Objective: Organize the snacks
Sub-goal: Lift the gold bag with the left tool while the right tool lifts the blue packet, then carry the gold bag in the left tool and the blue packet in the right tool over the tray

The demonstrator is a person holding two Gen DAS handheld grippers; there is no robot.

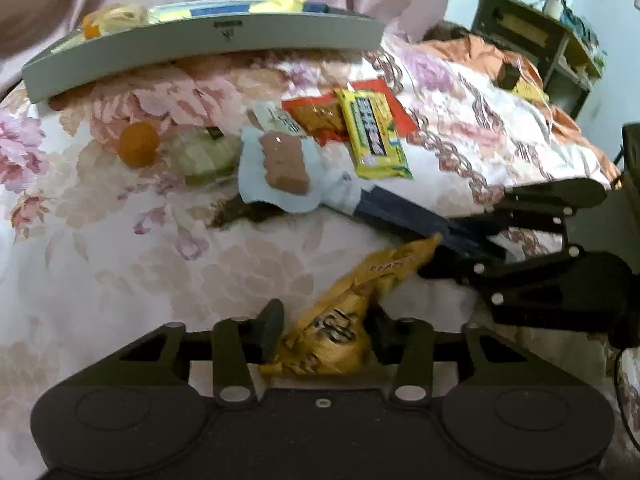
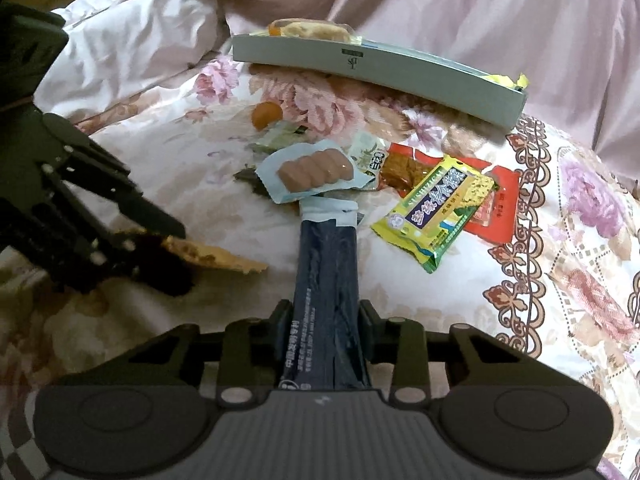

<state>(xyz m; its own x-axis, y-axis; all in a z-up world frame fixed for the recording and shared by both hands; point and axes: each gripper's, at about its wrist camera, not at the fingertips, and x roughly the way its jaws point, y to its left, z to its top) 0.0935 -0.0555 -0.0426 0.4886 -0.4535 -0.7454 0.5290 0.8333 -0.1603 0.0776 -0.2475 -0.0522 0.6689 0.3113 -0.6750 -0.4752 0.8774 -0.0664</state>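
Jaws of the left gripper (image 1: 324, 334) pinch a crumpled yellow packet (image 1: 340, 312); those of the right gripper (image 2: 325, 320) clamp a long dark blue packet (image 2: 326, 280). Both packets lie low over the flowered bedspread (image 2: 520, 300). Beyond the blue packet's far end the loose snacks crowd together, the yellow-green packet (image 2: 436, 212) rightmost. The grey tray (image 2: 380, 72) sits at the far edge; bare bedspread lies near-left.

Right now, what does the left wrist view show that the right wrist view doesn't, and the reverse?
Only the left wrist view shows the dark shelf unit and the orange blanket.

Only the right wrist view shows the white pillow.

Both show the grey tray, the yellow-green packet, the left hand-held gripper shut on the orange packet, and the right hand-held gripper shut on the dark blue packet.
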